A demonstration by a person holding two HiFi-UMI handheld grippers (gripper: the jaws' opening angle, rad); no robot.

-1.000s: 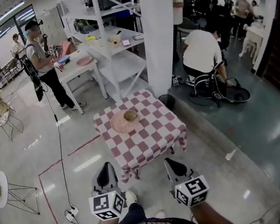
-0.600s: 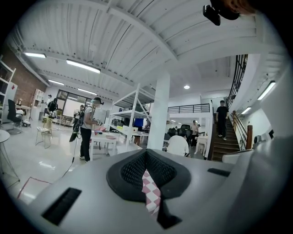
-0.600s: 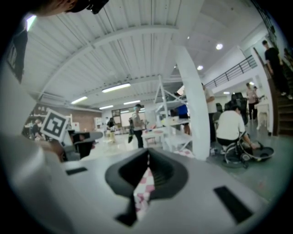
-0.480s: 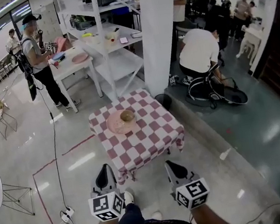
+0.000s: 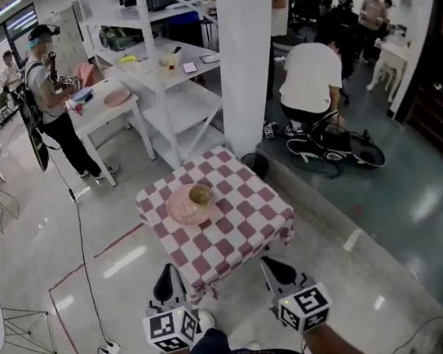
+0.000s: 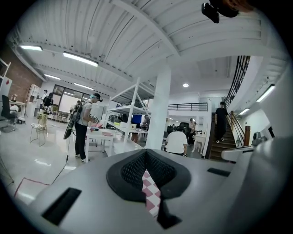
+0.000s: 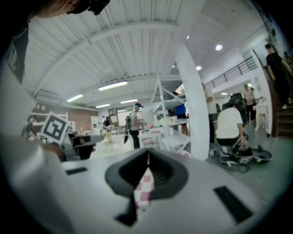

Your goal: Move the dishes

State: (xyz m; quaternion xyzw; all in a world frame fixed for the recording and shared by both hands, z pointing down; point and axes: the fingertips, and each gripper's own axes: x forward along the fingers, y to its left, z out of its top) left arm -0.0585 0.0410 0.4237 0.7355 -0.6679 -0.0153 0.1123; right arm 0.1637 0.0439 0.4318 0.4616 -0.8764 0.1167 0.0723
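Note:
A small table with a red-and-white checked cloth (image 5: 236,219) stands ahead of me on the grey floor. On it lies a pink plate (image 5: 185,209) with a brownish bowl (image 5: 200,193) at its right edge. My left gripper (image 5: 168,281) and right gripper (image 5: 272,269) hang side by side just short of the table's near edge, both shut and empty. In the left gripper view the checked cloth (image 6: 151,192) shows through the slit between the jaws; in the right gripper view the cloth (image 7: 143,191) shows the same way.
A white pillar (image 5: 246,53) rises behind the table, with white shelving (image 5: 166,81) to its left. A person (image 5: 49,99) stands at a white table holding another pink plate (image 5: 116,98). A seated person (image 5: 314,80) is at the right, cables (image 5: 106,346) lie at the left.
The table has drawn closer and shifted slightly left in the head view; both grippers now sit nearer its front edge. The jaws stayed shut.

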